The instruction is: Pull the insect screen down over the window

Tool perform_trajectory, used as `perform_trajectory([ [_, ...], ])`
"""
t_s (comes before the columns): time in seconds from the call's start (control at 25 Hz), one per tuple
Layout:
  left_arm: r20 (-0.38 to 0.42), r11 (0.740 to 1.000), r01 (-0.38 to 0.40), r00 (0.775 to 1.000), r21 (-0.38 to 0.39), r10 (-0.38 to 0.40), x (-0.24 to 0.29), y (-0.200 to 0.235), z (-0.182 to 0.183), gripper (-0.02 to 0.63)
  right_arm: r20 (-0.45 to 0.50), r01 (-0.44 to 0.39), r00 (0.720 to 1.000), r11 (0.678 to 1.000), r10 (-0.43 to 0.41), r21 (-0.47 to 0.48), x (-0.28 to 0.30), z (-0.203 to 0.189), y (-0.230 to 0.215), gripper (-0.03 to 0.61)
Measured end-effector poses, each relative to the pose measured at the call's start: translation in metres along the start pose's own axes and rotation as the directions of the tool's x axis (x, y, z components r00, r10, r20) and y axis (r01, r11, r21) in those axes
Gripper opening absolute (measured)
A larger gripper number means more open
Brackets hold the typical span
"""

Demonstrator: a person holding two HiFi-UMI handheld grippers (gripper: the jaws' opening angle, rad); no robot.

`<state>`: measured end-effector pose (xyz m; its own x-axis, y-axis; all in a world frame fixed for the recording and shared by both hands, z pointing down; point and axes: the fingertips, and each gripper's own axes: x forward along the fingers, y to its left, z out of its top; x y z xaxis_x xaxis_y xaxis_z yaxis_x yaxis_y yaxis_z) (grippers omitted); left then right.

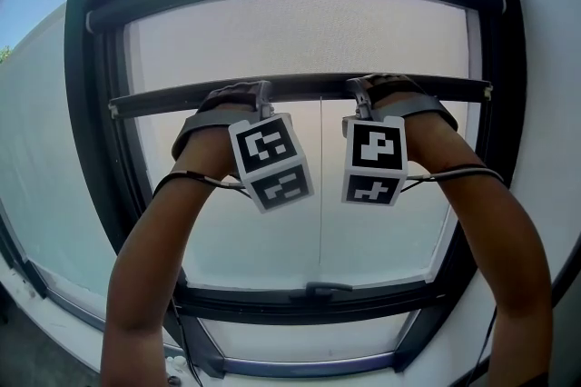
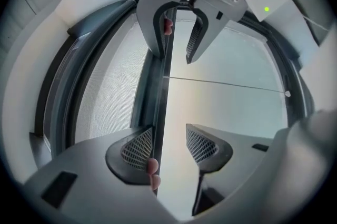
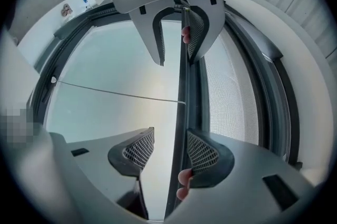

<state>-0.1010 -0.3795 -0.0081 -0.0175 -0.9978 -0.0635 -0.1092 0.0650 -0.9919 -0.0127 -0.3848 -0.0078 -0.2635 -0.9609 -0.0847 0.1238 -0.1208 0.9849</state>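
Screen bar (image 1: pixel 300 88) level across window (image 1: pixel 91 122), inside unclenched left hand-held gripper (image 2: pixel 169 136), right hand-held gripper (image 3: pixel 170 139)

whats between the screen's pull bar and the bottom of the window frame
Only bare window glass, with one thin pull cord hanging from the pull bar down toward the bottom frame. The head view shows this.

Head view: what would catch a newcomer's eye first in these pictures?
The dark horizontal pull bar of the white mesh insect screen stands partway down, crossing the middle of the head view. The left gripper and the right gripper sit side by side at its centre, each with open fingers astride the bar, which lies close against one finger. A thin cord hangs from the bar's middle towards the dark lower window frame.
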Motion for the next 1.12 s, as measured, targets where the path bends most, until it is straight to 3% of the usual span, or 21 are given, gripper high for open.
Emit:
perform_trajectory([
  [0.36,0.013,0.998,0.051,0.999,0.02,-0.051,-0.007,-0.052,-0.006,0.202,0.017,-0.059,0.998,0.998,0.058,0.023,-0.007,0.008,0.051,0.199],
  [0.6,0.061,0.99,0.139,0.989,-0.028,-0.137,-0.01,-0.088,-0.01,0.202,-0.001,-0.087,0.996,0.996,0.087,-0.036,-0.008,0.013,0.087,0.199],
  [1.12,0.069,0.986,0.161,0.985,-0.038,-0.158,-0.018,-0.144,-0.014,0.202,0.036,-0.145,0.989,0.988,0.143,0.057,-0.017,0.023,0.142,0.199],
])
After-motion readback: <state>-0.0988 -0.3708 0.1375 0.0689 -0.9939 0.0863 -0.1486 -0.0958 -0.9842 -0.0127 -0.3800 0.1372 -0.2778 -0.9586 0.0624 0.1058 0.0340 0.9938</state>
